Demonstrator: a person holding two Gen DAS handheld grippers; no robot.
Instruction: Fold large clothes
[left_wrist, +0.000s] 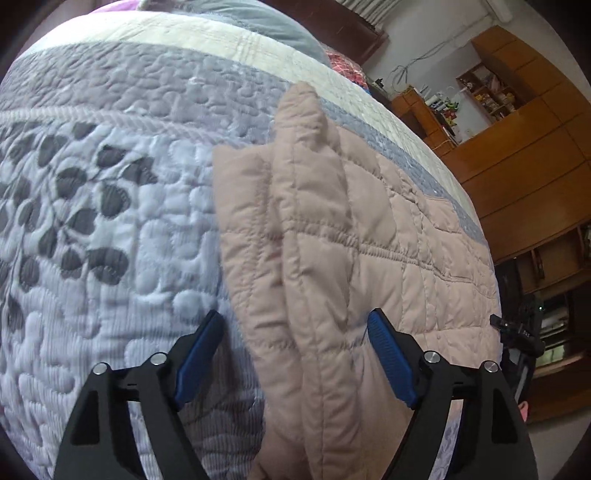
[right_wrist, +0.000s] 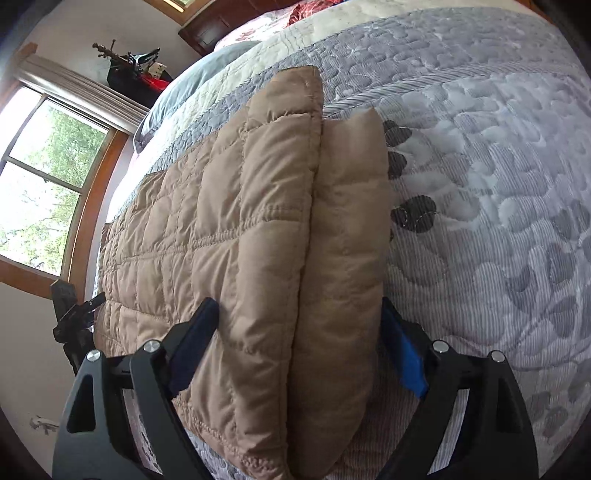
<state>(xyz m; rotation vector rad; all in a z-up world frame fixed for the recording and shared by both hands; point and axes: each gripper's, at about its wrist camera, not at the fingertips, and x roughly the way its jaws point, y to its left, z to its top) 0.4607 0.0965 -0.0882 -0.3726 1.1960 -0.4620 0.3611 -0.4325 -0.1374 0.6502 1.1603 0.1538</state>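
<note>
A beige quilted jacket (left_wrist: 332, 229) lies folded on the bed, its sleeve doubled over into a thick ridge. In the left wrist view my left gripper (left_wrist: 295, 315) stands open, its blue pads (left_wrist: 388, 354) spread to either side of that ridge without pressing on it. The right wrist view shows the same jacket (right_wrist: 229, 229) from the other end, a puffy folded edge running toward me. My right gripper (right_wrist: 298, 303) is open too. It straddles this edge, and its right finger is partly hidden behind the fabric.
The bed carries a grey and white quilted cover (left_wrist: 110, 221) with dark leaf shapes. Wooden cabinets and shelves (left_wrist: 517, 129) stand past the bed's side. A window (right_wrist: 48, 184) and a black tripod (right_wrist: 70, 317) are on the other side.
</note>
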